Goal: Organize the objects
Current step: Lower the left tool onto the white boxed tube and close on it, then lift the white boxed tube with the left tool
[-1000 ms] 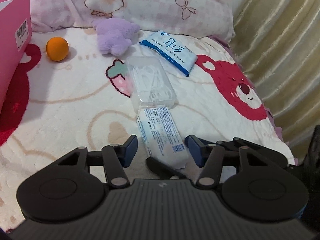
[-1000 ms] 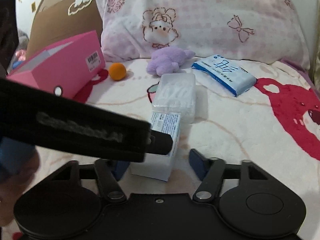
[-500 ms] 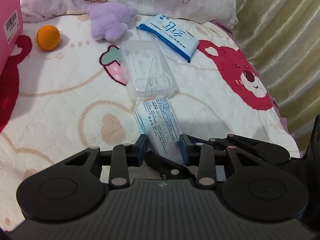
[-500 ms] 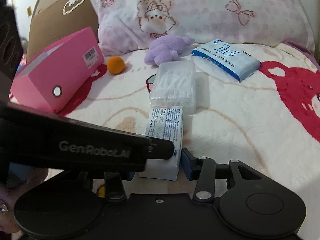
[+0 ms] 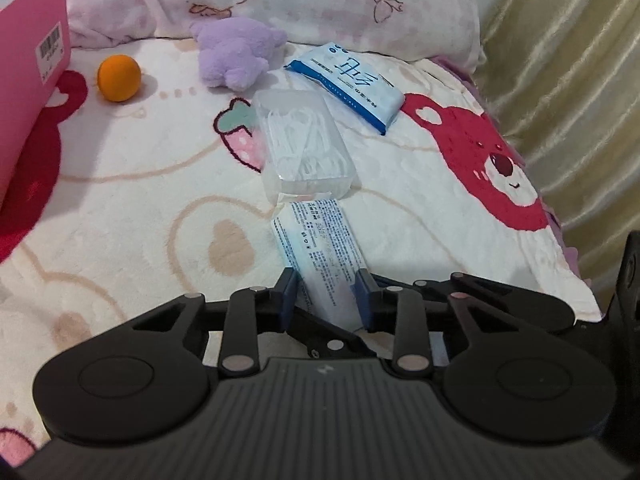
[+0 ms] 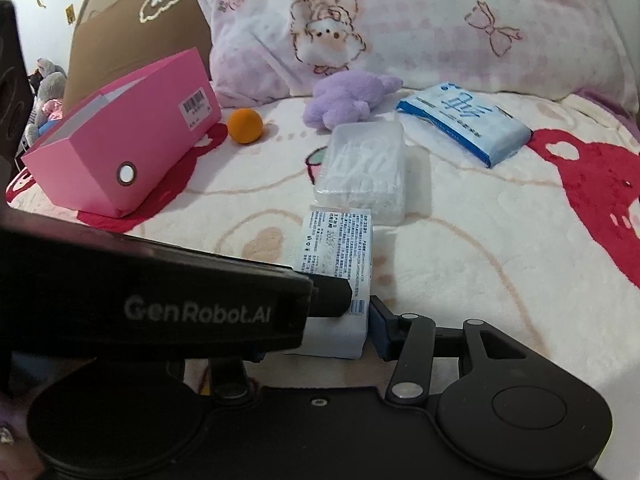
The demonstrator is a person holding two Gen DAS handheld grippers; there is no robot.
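Pink cardboard box (image 6: 120, 148) stands open at far left on the fleece blanket (image 5: 120, 208), the likely container. Moving right: orange ball (image 5: 119, 77), purple plush (image 5: 236, 52), clear swab case (image 5: 306, 148), blue tissue pack (image 5: 348, 82). The white tissue packet (image 5: 320, 248) lies just before the case, its far end touching it. Your left gripper (image 5: 326, 294) has just been closing and pinches the packet's near end. Your right gripper (image 6: 320, 334) has one pad against the packet's right side; its jaws have just eased wider, and I cannot tell its grip. Step in hand, as judged: securing the packet. Next, lift it clear and carry it left to the box.
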